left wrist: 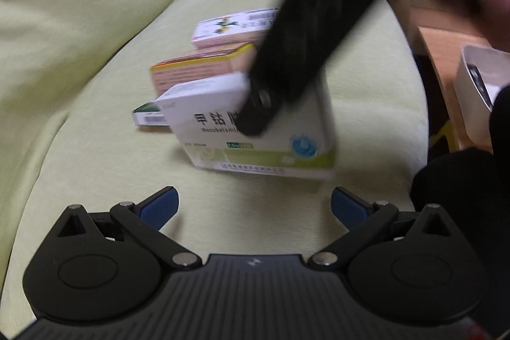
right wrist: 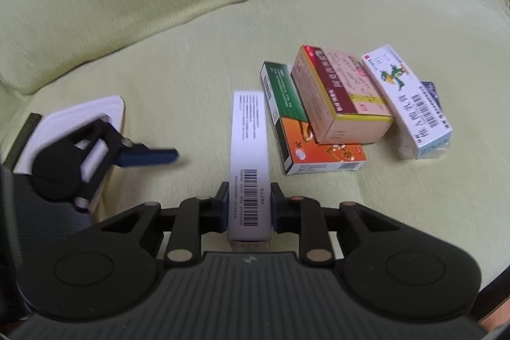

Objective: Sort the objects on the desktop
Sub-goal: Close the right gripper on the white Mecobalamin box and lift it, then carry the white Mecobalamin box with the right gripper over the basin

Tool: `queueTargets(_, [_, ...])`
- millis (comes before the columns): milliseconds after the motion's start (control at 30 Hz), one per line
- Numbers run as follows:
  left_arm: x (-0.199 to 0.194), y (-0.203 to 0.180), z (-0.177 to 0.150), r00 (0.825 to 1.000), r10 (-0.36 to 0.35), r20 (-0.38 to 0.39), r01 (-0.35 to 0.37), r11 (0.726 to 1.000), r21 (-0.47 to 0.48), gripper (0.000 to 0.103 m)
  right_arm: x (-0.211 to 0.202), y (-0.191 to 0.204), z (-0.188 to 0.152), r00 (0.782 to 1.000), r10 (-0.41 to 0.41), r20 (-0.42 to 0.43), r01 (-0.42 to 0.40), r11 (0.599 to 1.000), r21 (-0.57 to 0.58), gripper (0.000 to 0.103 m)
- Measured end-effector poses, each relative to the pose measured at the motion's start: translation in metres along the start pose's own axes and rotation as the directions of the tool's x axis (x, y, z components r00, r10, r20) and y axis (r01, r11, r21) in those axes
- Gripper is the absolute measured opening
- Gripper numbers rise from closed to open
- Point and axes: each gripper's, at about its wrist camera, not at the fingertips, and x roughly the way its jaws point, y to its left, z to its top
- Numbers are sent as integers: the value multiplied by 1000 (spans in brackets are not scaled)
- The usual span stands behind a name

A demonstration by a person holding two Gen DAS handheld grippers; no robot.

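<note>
Plainly, right tongs [right wrist: 249, 206] pinching white box [right wrist: 249, 155], near end hidden; left tongs [left wrist: 255, 206] spread, empty.

White-green medicine box [left wrist: 255, 129], edge-on

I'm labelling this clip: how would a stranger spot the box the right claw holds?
On the pale green cushion, left of the heap of coloured boxes, the right claw clamps a white box. Alone among them, it stands on edge, barcode up.
</note>
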Motion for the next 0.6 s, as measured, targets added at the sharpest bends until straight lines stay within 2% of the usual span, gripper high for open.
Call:
queueTargets(133, [2,-7,3,998,-54,28,53,998,12,103,-32,-6,-4,998,50,40,-51,998,34,22])
queueTargets(367, [2,-28,18,989,-136,51,135,990,34,103,-77,-17,-22,994,64,93,-74,992,107,22])
queueTargets(600, [-9,-45,41,961,-247,123,244,969,37,102,-113,-35,-54,990,26,135,-51,982,184,22])
